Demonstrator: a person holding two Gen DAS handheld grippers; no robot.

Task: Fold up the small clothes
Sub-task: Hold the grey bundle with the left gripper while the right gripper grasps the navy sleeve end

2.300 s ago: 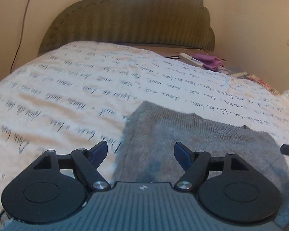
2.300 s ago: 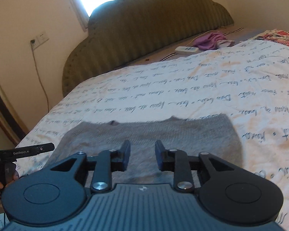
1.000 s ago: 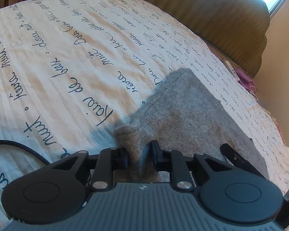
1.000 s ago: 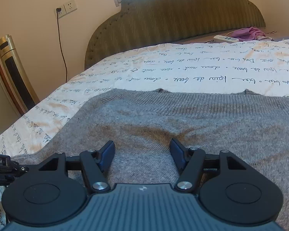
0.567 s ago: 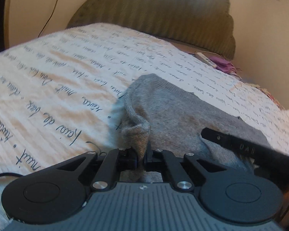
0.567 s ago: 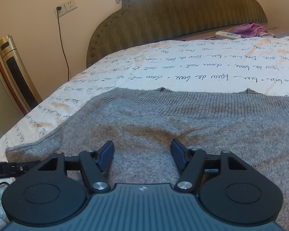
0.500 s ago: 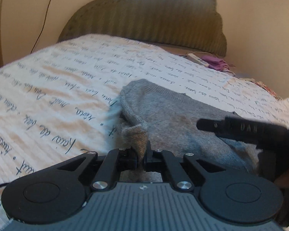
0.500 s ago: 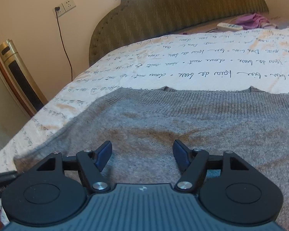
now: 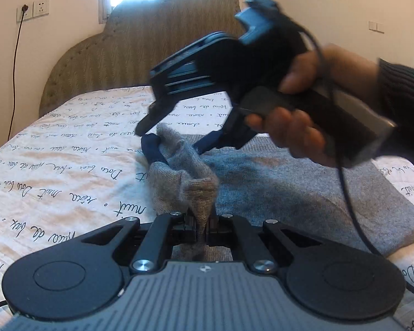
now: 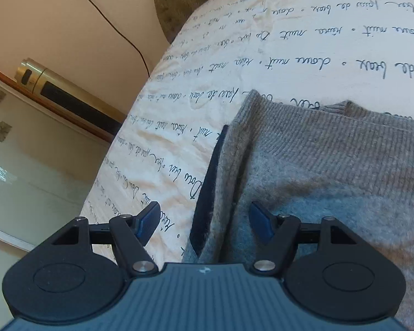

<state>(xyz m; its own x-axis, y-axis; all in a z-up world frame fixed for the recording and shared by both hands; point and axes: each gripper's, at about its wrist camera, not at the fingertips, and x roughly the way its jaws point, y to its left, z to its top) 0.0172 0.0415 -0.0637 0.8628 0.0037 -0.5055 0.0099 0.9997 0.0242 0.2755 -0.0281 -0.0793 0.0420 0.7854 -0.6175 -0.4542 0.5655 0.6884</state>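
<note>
Left wrist view, left to right: wall socket (image 9: pixel 33 8) with a cable hanging down, far left of the left gripper (image 9: pixel 202 227). Bedspread (image 9: pixel 55 171) with script print runs ahead and to the left of it. Padded headboard (image 9: pixel 151 55) stands behind, bright window above it. Left gripper's jaws are pressed together, pinching a bunched corner of the grey sweater (image 9: pixel 303 193); the pinched fabric rises in a ridge straight ahead of the tips. Rest of the sweater lies flat on the bedspread ahead and to the right. Above and just beyond the ridge, the right gripper (image 9: pixel 171 140) comes in from the right, held by a hand (image 9: pixel 303 104) in a dark ribbed sleeve (image 9: pixel 403 88); its blue-padded fingers straddle the raised fabric, spread, not squeezing. Motion blur on it.

Right wrist view, left to right: gold-coloured tower appliance (image 10: pixel 66 93) leaning at far left, wall cable above it. Bedspread (image 10: pixel 289 41) ahead of the left finger. Right gripper (image 10: pixel 204 220) spread wide, with the sweater's (image 10: pixel 331 165) raised fold and a dark strip along its edge between the fingers; pads are clear of the cloth. Sweater spreads ahead and to the right.
</note>
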